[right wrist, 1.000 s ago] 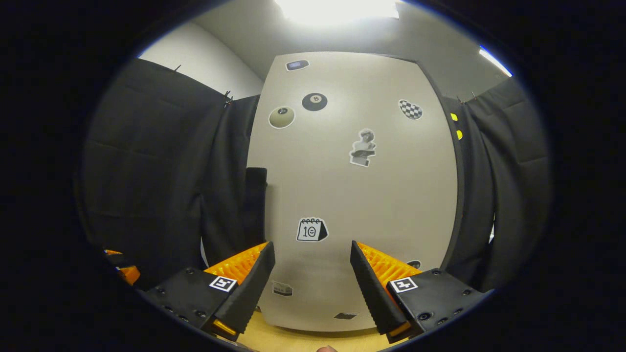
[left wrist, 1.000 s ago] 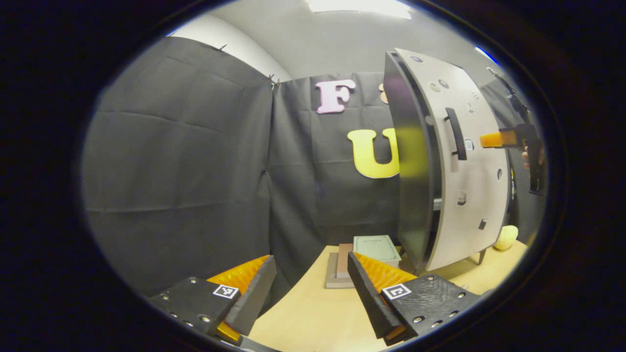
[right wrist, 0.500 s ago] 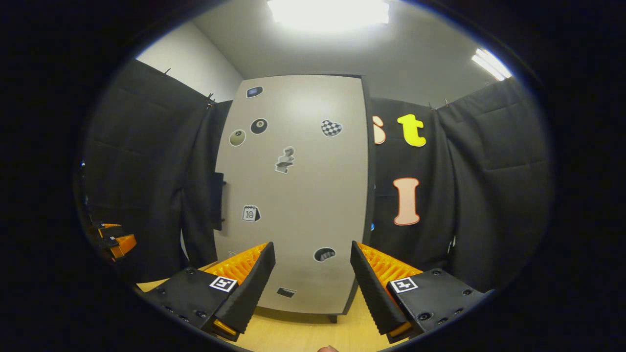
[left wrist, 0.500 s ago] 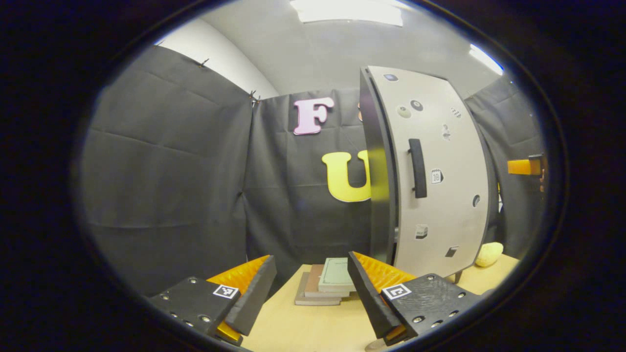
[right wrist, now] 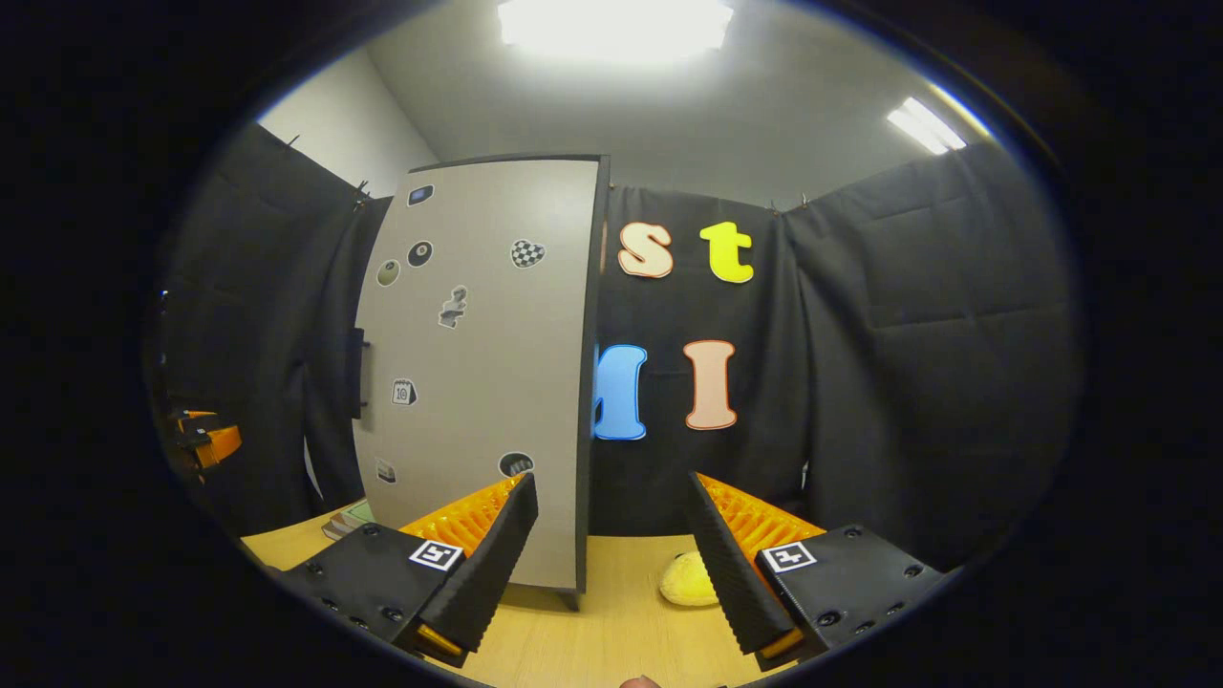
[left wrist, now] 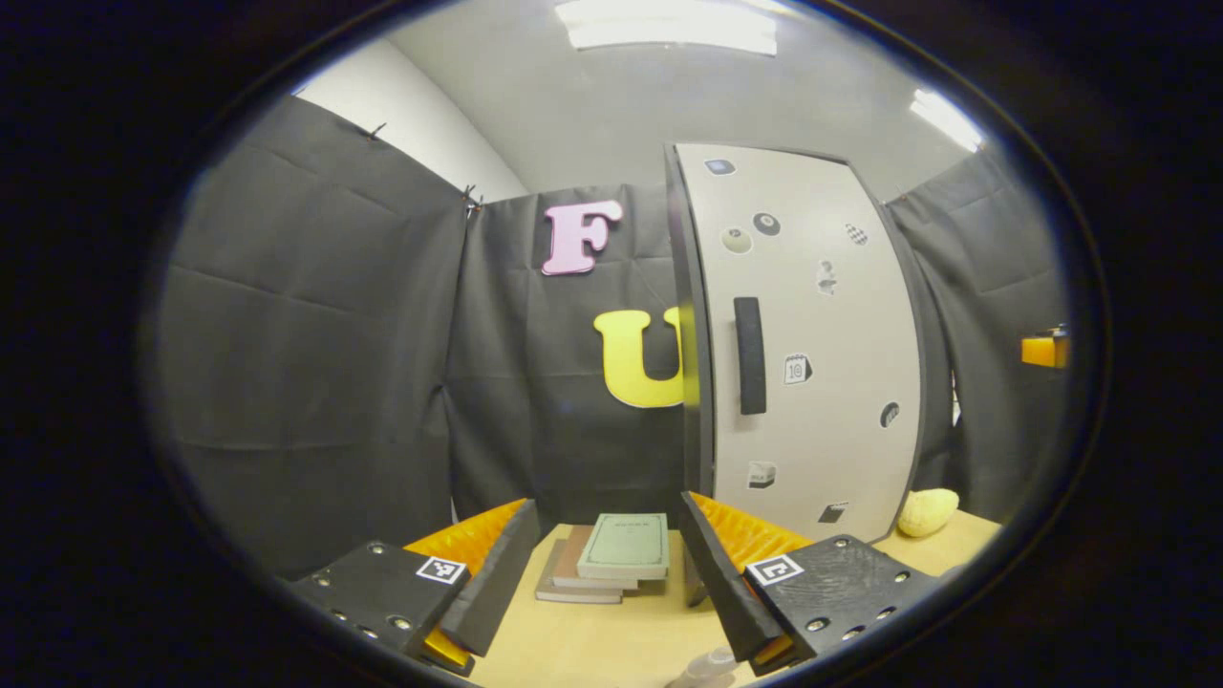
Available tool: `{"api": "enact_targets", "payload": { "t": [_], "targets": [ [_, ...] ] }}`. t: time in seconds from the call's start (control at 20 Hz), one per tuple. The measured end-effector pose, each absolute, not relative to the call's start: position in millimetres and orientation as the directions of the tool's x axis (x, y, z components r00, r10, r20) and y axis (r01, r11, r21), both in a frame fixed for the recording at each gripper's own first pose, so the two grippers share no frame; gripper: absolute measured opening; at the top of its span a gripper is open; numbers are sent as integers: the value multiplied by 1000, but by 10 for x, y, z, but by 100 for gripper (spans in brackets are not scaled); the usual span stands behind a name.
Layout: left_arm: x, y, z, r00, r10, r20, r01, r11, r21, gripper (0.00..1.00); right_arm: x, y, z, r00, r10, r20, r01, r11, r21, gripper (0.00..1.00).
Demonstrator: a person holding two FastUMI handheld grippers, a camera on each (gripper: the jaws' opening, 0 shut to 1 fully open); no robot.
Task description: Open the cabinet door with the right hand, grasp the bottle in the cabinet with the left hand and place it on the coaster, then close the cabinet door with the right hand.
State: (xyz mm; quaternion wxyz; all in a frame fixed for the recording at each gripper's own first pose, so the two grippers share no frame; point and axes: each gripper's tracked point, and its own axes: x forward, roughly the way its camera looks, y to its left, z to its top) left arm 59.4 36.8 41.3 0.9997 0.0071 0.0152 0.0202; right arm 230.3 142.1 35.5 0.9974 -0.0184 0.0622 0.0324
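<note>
The tall grey cabinet stands on the table with its stickered door flush and its dark vertical handle at the left edge. My left gripper is open and empty, well back from the cabinet. A pale rounded top, possibly the bottle, pokes in at the lower edge by its right finger. The right gripper shows far right, away from the door. In the right gripper view my right gripper is open and empty before the cabinet, with the left gripper at the far left.
A stack of books lies on the wooden table left of the cabinet's foot. A yellow soft lump sits by the cabinet's right foot, also seen as the yellow lump beside my right finger.
The door went from slightly ajar to flush. Both grippers drew back from the cabinet. The right one swung rightward off the door face. Both stayed open.
</note>
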Motion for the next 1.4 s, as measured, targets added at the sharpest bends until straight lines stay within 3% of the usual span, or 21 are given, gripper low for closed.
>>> {"api": "enact_targets", "payload": {
  "t": [0.05,0.5,0.55,1.4],
  "targets": [
    [596,367,415,999,39,-30,-38,999,19,90,2284,1342,344,991,53,-127,-57,998,-32,98],
    [463,478,567,999,48,-21,-46,996,71,87,2145,892,327,991,-9,-132,5,999,-33,98],
    [460,491,591,999,49,-18,-48,996,77,90,2144,884,328,991,-11,-131,7,1000,-28,98],
    [404,681,725,998,57,3,-57,994,92,87,2289,1049,459,995,-2,-105,-1,1000,-21,98]
  ]
}}
